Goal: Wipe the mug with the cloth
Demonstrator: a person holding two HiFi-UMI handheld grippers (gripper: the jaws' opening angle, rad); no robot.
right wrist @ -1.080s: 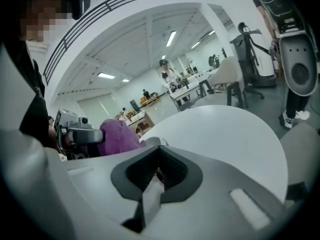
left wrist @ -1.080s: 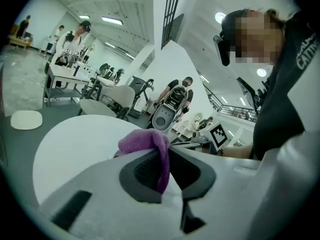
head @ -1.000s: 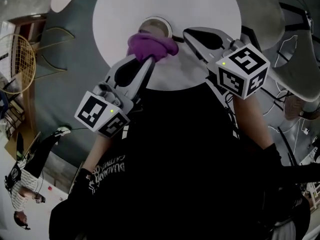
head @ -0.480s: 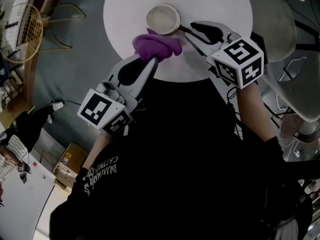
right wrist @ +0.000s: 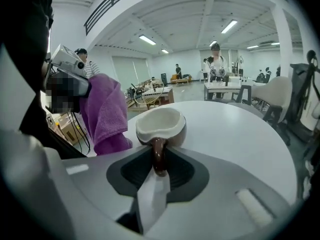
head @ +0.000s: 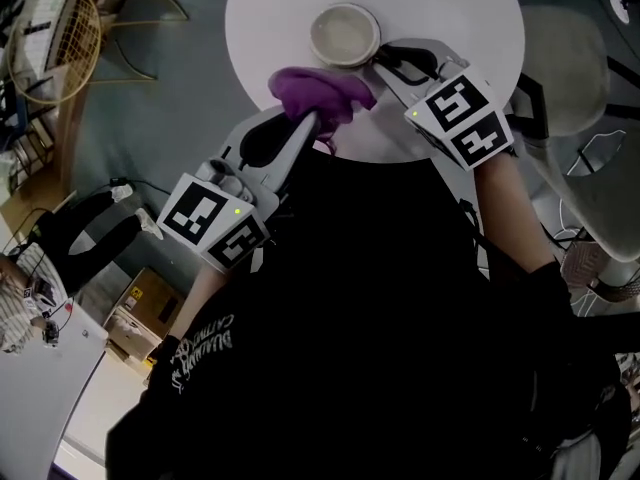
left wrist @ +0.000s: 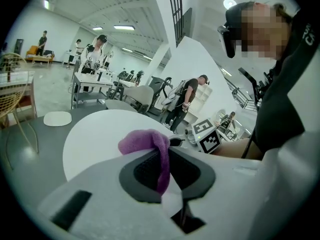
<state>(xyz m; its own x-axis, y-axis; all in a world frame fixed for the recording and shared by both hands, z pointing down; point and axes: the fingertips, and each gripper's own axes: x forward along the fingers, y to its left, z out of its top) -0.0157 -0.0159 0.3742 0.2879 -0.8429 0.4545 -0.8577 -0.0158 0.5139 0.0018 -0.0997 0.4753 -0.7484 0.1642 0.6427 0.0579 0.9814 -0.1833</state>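
Head view: the mug point(head: 345, 34), squat glazed ceramic with a pale inside, stands upright on the round white table point(head: 470, 28). The purple cloth point(head: 320, 93) hangs just beside it.

Left gripper view: my left gripper point(left wrist: 167, 156) is clamped on the soft, fuzzy cloth, which I expect to drape and bunch.

Right gripper view: my right gripper point(right wrist: 159, 166) has just been closing, and its jaws now pinch the brown handle point(right wrist: 159, 156). I judge the mug rigid, slick and breakable. The handle is the correct hold.

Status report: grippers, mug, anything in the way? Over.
Left gripper shut on cloth. Right gripper jaws just closed on mug handle. Mug upright on table; nothing blocking it.
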